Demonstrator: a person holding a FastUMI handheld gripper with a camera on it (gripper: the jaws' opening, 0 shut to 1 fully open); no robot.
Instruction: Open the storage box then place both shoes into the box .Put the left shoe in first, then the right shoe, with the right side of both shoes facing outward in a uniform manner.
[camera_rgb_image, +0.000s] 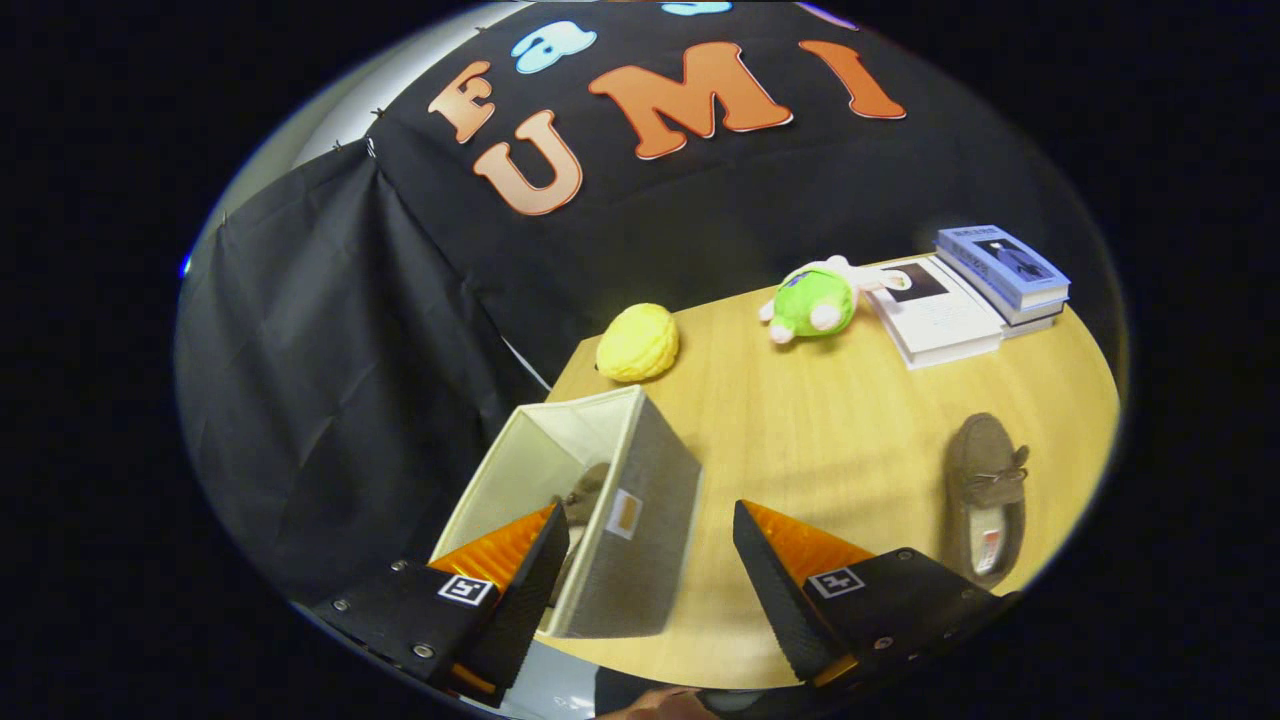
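The camera rides on the claw and looks forward and down along its two spread fingers, from above the near edge of the table. It sits close over the storage box, facing the booth's back wall.

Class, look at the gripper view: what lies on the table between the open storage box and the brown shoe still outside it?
Nothing lies there: the gripper view shows bare wooden table between the storage box and the brown shoe. One finger of the open gripper hangs over that stretch.

No readable text on anything
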